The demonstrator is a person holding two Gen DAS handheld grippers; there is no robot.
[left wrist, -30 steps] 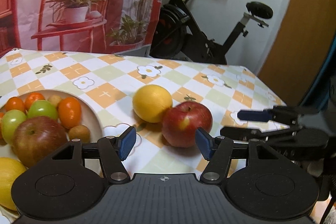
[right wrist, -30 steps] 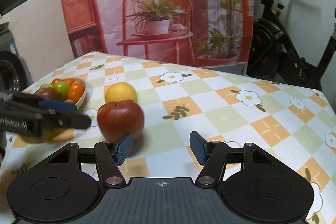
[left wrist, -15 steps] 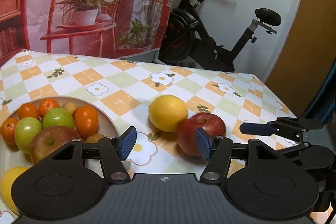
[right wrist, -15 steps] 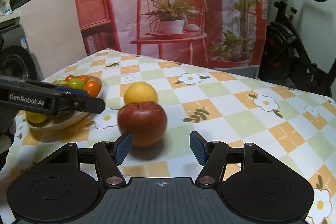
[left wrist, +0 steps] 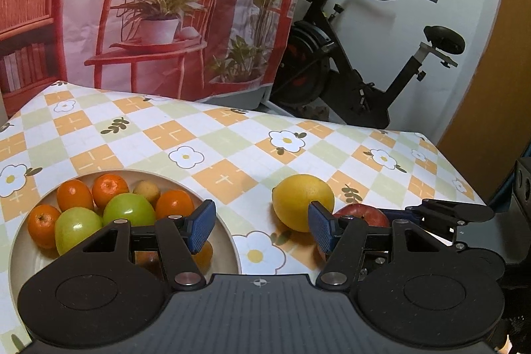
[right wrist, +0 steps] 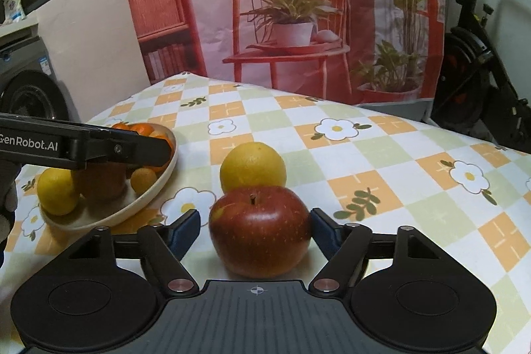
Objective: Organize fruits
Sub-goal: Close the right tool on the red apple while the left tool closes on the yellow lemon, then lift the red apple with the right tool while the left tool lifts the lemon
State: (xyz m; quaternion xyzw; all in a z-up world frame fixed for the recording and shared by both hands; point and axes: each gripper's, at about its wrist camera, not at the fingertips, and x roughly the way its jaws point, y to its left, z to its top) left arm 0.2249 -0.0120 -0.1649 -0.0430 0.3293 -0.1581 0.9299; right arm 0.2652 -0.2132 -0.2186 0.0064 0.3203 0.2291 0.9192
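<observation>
Nearest, the right gripper [right wrist: 255,229] straddles the red apple [right wrist: 260,229] on the worktop [right wrist: 381,155]; its fingers have just been spreading, and the apple sits between them with a sliver of space at the left pad, while the right one looks about touching. Just behind the apple lies a yellow citrus fruit [right wrist: 253,166]. To the left, the left gripper [left wrist: 262,226] hangs over the bowl [left wrist: 20,257] edge, fingers apart on nothing. The bowl holds green apples [left wrist: 128,211] and small oranges [left wrist: 73,194].
</observation>
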